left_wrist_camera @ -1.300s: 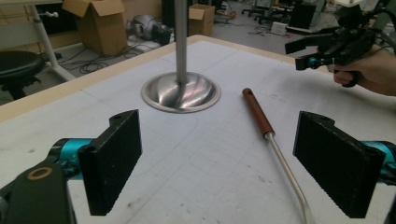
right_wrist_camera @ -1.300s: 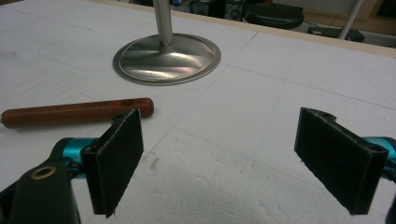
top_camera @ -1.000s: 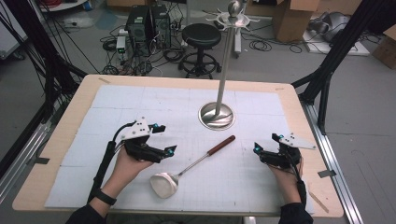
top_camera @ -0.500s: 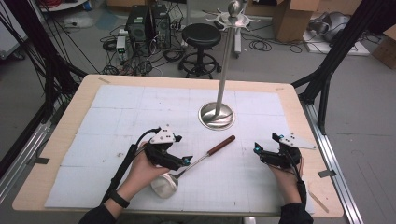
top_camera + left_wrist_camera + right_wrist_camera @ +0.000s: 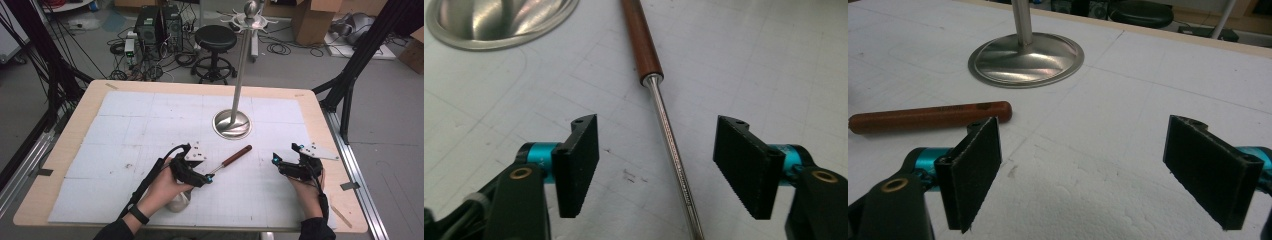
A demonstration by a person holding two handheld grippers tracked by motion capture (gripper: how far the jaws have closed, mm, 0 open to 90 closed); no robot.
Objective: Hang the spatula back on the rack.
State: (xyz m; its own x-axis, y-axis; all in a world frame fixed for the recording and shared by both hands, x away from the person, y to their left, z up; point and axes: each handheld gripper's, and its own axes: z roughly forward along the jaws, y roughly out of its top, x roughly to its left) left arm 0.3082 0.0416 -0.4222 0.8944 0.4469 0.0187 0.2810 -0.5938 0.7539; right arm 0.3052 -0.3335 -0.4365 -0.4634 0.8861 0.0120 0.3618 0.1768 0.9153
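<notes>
Left claw straddles the ladle shaft

The left claw [image 5: 656, 167] is spread wide, its jaws either side of the ladle [image 5: 664, 125] lying on the desk [image 5: 125, 120]. The right claw [image 5: 276, 161] rests released, near the stand [image 5: 232, 122].

Both grippers are black with teal barrels and brass screws. Left gripper [image 5: 206, 178] trails a black cable; the person has dark sleeves and a black wristband.

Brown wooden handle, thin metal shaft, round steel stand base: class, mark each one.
brown wooden handle [image 5: 641, 40], left gripper view, mid-length of the grip
thin metal shaft [image 5: 671, 145], left gripper view, stretch between the open jaws
round steel stand base [image 5: 1026, 60], right gripper view, domed top
</notes>
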